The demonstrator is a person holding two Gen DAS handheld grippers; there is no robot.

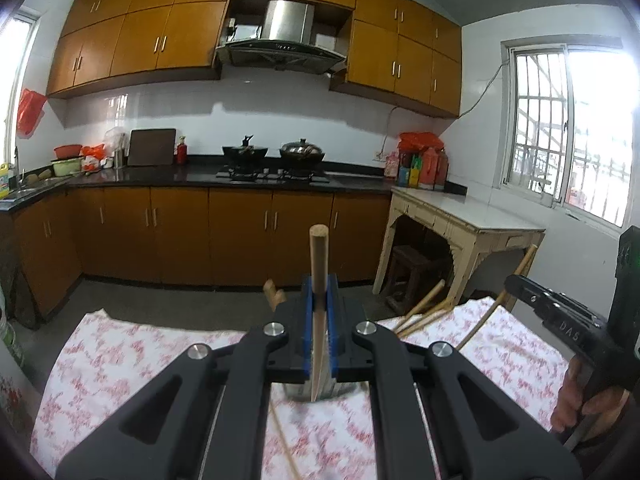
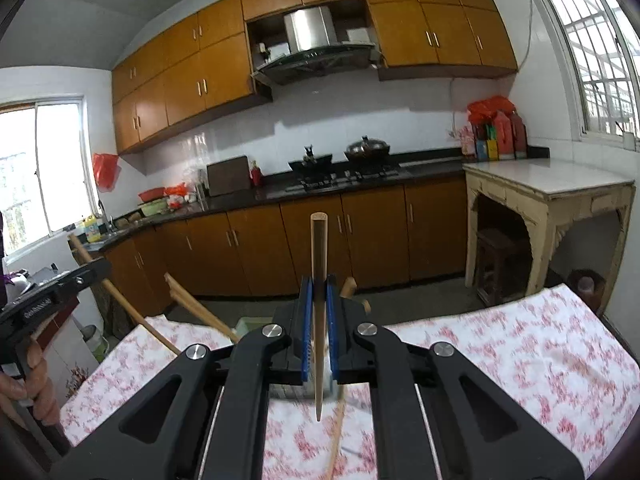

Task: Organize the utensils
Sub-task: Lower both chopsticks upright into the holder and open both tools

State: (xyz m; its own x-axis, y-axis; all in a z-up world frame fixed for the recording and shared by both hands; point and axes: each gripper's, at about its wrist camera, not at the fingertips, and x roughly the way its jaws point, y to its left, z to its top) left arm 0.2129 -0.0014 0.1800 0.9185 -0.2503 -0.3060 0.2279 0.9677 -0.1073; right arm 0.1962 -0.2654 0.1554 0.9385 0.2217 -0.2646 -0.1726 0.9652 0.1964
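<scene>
left gripper [image 1: 319, 300] clamping chopstick [image 1: 319, 256], right gripper [image 2: 319, 300] likewise

two pans [image 1: 272, 151] on the stove, range hood [image 1: 280, 40] above (steel), perhaps a stool [image 1: 412, 276] under the side table [image 1: 472, 216].

A home kitchen. Orange-brown wooden cabinets [image 1: 160, 36] line the wall above and below a dark counter surface [image 1: 192, 176], a steel range hood [image 1: 286, 36] hangs over a gas stove [image 1: 274, 174] carrying two lidded woks [image 1: 302, 150], and a sink [image 1: 24, 192] sits in the left corner by the white-tiled wall.
</scene>
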